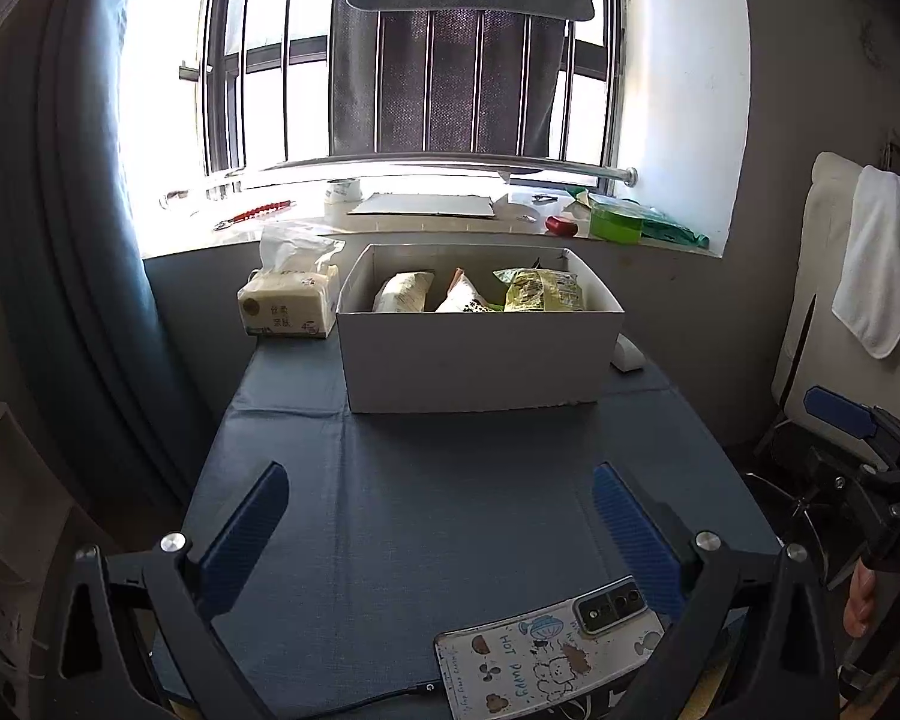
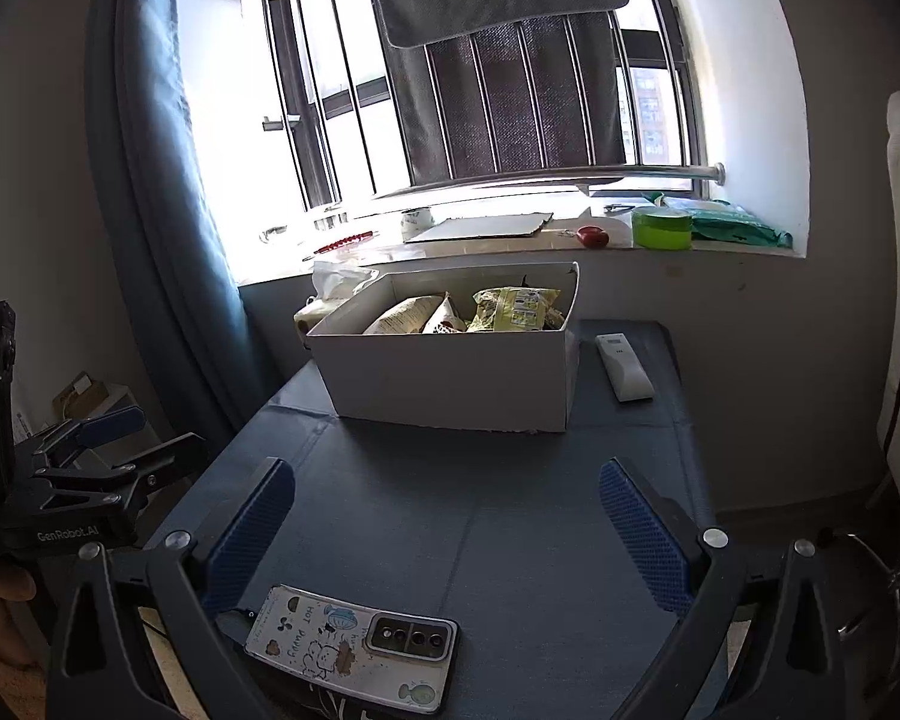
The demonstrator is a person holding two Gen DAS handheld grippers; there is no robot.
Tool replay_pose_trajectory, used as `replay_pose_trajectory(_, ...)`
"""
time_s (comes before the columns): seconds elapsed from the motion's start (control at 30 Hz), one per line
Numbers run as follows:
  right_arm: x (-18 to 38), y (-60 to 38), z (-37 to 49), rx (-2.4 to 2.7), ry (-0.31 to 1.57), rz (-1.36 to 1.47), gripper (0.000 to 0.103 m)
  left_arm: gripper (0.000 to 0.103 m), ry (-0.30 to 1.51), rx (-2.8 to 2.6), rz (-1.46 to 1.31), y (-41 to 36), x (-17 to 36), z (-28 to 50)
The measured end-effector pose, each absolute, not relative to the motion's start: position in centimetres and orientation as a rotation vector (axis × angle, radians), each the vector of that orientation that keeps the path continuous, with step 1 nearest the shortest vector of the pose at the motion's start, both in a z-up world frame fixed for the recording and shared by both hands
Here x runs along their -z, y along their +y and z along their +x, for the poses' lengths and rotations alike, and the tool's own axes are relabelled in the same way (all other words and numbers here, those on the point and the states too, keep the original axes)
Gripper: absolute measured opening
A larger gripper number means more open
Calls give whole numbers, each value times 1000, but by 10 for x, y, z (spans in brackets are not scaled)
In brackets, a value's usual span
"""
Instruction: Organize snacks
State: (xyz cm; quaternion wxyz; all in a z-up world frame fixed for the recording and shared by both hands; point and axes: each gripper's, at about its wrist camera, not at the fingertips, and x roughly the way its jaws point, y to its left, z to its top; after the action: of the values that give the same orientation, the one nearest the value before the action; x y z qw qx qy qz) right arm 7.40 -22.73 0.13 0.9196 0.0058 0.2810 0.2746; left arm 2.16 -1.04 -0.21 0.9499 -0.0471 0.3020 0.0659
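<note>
Cardboard box (image 1: pixel 480 354) packed with snack bags (image 1: pixel 537 290), well ahead of both tools.

Left tool (image 1: pixel 441 513) and right tool (image 2: pixel 447 510) are held spread and empty above the table (image 2: pixel 510 540); sorting seems finished, with only withdrawal apparently needed.

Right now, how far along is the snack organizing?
It looks close to done: three snack bags sit inside the white box, and no loose snack shows on the table. Nothing is in hand: the left gripper and right gripper are both open and empty. Nothing visible remains to be packed.
</note>
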Motion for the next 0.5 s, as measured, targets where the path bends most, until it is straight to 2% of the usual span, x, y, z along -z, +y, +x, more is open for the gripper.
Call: replay_pose_trajectory(0.5, -2, -227, 74, -580, 580, 16, 103, 103, 616, -128, -96, -11, 2, 21)
